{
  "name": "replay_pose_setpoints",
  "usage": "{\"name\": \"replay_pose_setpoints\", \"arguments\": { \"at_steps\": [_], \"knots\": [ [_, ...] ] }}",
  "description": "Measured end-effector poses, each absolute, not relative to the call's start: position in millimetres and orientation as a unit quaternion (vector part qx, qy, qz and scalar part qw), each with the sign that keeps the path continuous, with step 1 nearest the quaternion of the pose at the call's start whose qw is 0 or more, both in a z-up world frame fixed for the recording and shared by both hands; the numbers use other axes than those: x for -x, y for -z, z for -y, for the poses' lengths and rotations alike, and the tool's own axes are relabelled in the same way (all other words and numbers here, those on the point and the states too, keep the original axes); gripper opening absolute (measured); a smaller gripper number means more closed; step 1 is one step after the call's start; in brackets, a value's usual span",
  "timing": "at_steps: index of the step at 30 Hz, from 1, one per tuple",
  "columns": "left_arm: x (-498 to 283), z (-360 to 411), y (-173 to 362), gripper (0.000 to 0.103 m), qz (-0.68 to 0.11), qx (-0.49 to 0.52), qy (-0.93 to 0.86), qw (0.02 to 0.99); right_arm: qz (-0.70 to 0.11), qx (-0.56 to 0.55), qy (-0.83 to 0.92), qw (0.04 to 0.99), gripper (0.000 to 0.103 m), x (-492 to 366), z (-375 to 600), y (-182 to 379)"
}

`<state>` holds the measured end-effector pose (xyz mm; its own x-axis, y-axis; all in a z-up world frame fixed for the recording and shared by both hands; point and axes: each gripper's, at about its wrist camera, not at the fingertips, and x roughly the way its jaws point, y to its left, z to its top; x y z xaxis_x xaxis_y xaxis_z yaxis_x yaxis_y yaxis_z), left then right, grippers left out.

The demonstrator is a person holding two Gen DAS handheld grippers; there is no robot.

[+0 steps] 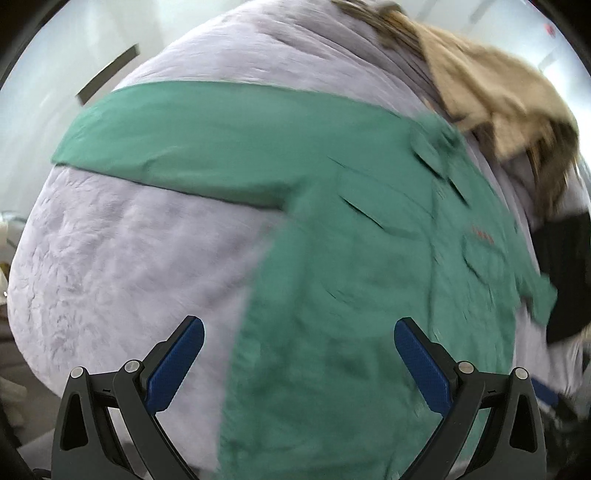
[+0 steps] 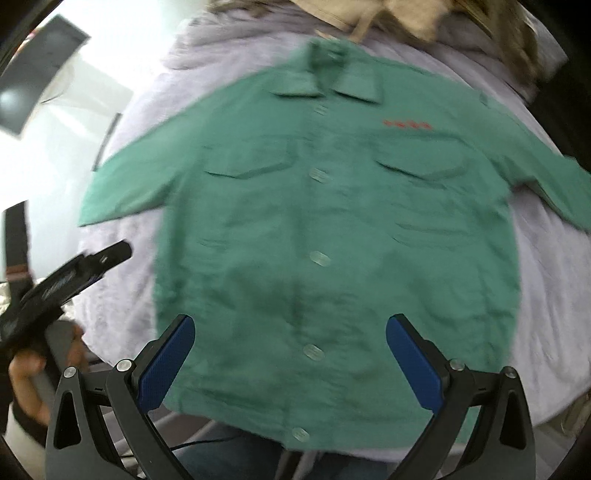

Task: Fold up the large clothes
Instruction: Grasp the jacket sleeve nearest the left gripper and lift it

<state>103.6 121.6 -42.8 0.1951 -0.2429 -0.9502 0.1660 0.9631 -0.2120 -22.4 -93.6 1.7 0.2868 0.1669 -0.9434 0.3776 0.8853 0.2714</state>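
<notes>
A green button-up shirt (image 2: 332, 229) lies flat, front up, on a pale lilac fuzzy blanket (image 2: 122, 295), collar at the far end and both sleeves spread out. Small red lettering marks its chest. My right gripper (image 2: 290, 332) hovers open above the shirt's lower hem, nothing between its blue pads. My left gripper (image 1: 299, 332) hangs open over the shirt's left side (image 1: 332, 295), below the outstretched left sleeve (image 1: 184, 140). In the right wrist view the left gripper (image 2: 110, 254) shows at the left edge, held by a hand (image 2: 26, 376).
A tan garment (image 1: 491, 92) with a fur-like trim is piled at the blanket's far end (image 2: 369, 14). Something black (image 1: 565, 280) lies at the right side of the blanket. The blanket's near edge (image 2: 546, 406) curves below the shirt hem. A dark panel (image 2: 33, 85) stands far left.
</notes>
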Motion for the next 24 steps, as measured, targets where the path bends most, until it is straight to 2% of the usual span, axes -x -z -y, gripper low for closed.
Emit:
{"name": "replay_pose_setpoints", "arguments": {
  "at_steps": [8,15,24],
  "knots": [
    [-185,-218,97,0.103,-0.589,0.140,0.095,0.790,-0.624,-0.258,0.014,0.738,0.103,-28,42,44],
    [-241,-238,154,0.103,-0.574,0.187,0.129,0.787,-0.636,-0.277,-0.010,0.720,0.103,-50,17,80],
    [-298,-283,149,0.103,-0.501,0.239,0.092,0.827,-0.627,-0.283,-0.008,0.726,0.103,-65,5,90]
  ]
}}
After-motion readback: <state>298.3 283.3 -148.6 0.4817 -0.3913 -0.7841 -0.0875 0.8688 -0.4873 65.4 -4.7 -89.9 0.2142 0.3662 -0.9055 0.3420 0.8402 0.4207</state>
